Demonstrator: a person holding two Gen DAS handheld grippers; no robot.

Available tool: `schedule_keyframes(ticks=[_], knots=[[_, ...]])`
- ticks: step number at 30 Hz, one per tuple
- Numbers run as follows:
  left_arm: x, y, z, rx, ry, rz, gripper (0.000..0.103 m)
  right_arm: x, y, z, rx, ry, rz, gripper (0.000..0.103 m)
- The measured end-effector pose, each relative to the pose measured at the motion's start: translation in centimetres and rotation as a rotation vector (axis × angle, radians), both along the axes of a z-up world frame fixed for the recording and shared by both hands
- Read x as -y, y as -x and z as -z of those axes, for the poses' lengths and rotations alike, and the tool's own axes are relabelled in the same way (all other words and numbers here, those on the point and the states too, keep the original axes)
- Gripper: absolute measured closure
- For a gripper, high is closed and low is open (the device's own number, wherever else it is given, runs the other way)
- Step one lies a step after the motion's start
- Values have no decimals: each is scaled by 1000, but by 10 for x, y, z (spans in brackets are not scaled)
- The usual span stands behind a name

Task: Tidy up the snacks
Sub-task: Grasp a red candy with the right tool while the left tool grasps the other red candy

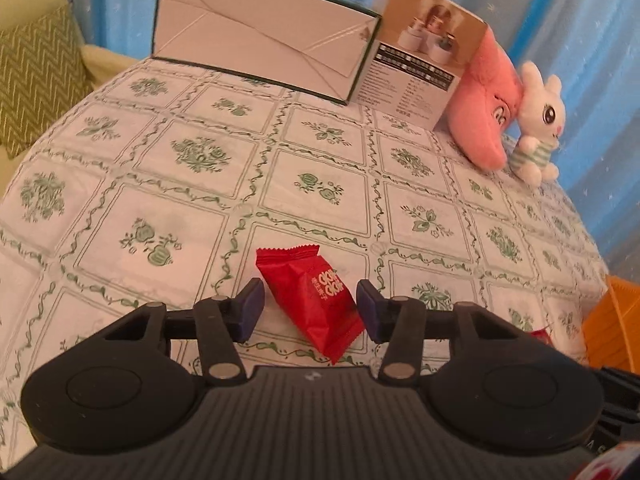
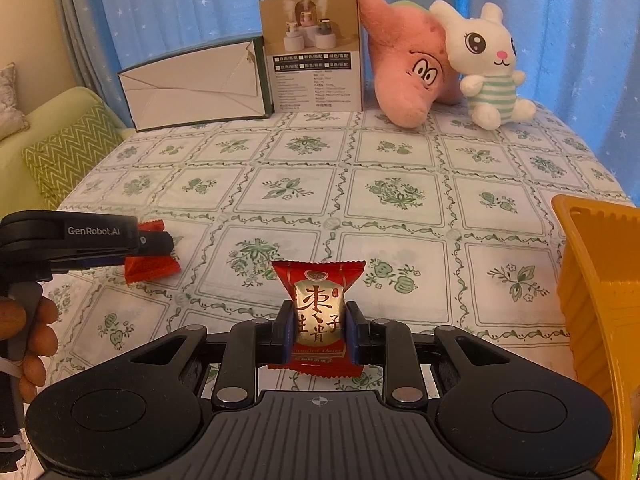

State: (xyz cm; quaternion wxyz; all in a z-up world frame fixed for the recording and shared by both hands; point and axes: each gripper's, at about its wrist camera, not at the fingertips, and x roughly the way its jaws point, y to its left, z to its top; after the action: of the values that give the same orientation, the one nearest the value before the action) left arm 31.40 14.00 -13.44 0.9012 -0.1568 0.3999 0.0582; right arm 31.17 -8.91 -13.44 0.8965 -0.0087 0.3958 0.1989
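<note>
Left wrist view: left gripper spread, a red packet lying between its pads at lower centre, untouched. Right wrist view: right gripper pinches a date candy, lower centre; orange bin right.

Two red snack packets, two boxes, two plush toys, one orange basket.

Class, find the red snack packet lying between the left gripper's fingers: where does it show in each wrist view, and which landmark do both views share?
Left wrist view: red snack packet lies bottom centre, between the open left gripper pads, on the tablecloth.
Right wrist view: far left, mid-height, partly hidden behind the left gripper.
Shared landmark: white rabbit toy at the table's far side.
</note>
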Motion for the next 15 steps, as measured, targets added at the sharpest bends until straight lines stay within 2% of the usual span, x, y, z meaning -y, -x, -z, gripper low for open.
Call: schedule_keyframes(ticks=[3,6,11,15], knots=[[6,0,1,-7,-33,45,67,0,2,1,-4,0,1,77],[4,2,1,1,1,56,73,0,2,2,-6,-1,1,77],[-1,9,0,5,54,55,76,1,4,3,-11,-2,4,77],[2,20,-7,9,57,73,77,2,7,0,-7,-5,4,77]])
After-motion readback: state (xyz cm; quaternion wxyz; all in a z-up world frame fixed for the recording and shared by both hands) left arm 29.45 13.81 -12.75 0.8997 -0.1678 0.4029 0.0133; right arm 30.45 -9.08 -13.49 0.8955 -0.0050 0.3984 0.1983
